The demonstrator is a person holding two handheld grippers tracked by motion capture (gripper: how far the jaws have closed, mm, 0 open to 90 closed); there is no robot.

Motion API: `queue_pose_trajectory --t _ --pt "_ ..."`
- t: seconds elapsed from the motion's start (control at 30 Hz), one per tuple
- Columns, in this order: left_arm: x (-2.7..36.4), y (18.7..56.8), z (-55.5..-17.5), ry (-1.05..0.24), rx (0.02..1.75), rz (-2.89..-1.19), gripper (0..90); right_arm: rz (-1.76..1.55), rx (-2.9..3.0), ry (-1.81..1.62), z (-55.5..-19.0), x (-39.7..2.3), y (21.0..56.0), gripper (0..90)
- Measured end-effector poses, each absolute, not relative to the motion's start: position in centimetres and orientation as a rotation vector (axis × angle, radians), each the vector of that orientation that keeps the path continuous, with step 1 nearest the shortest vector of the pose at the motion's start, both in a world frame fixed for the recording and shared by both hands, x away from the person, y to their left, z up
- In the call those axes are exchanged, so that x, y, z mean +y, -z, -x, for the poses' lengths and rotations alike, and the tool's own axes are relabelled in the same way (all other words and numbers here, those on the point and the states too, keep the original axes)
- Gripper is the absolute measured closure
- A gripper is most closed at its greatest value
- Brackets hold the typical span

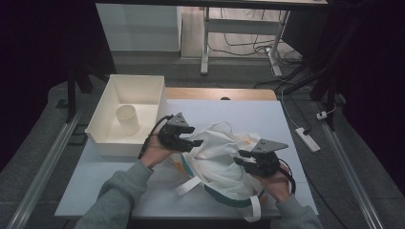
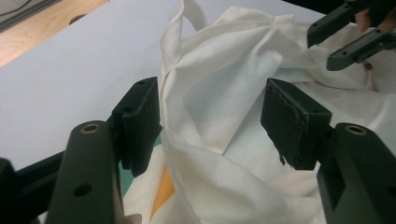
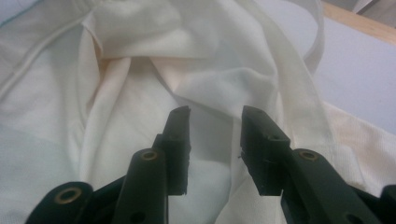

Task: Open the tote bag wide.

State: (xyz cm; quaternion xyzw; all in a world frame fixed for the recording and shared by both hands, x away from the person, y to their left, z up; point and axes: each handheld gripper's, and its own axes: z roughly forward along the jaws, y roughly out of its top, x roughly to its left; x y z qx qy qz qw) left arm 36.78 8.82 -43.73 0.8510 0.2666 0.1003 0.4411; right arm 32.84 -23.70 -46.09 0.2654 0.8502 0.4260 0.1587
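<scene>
While the cloth bag (image 1: 217, 157) sits crumpled in the middle of the white surface (image 1: 267, 119), both tongs hang right over it, one on each side. The left tongs (image 1: 193, 136) are spread wide, with a raised fold of the fabric between the pads but not pinched as far as I can tell; one pad sits right beside the fold's edge. The right tongs (image 1: 243, 157) are only partly apart, hovering over the cloth near a strap (image 3: 299, 93), nothing clamped. My guess is the bag is bunched up like that because its mouth is being pulled apart from two sides, and a grip on each edge makes sense for keeping it from collapsing. The white bin (image 1: 107, 102) with a paper cup (image 1: 128, 118) in it sits at the far left, touching the surface's edge, well apart from the bag. Might be the cup goes in the bag, but that's just my read.
</scene>
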Motion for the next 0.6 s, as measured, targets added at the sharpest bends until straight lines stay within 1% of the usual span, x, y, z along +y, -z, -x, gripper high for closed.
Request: queue_pose_trajectory --t 0.17,0.33,0.47,0.6 --pt "10.0 42.5 -35.9 -0.244 0.644 -2.094 36.4 -0.726 2.425 -1.257 -32.6 -23.5 45.7 58.5" --pt "11.5 41.0 -34.9 -0.270 0.623 -2.064 34.6 -0.707 2.399 -1.298 -32.2 -23.4 45.1 53.7" --pt "13.0 40.1 -34.6 -0.301 0.643 -2.048 31.8 -0.699 2.373 -1.316 -32.1 -23.4 44.6 50.6" --pt "14.7 39.8 -34.9 -0.311 0.703 -2.045 28.8 -0.704 2.359 -1.325 -32.2 -23.5 44.4 49.3"
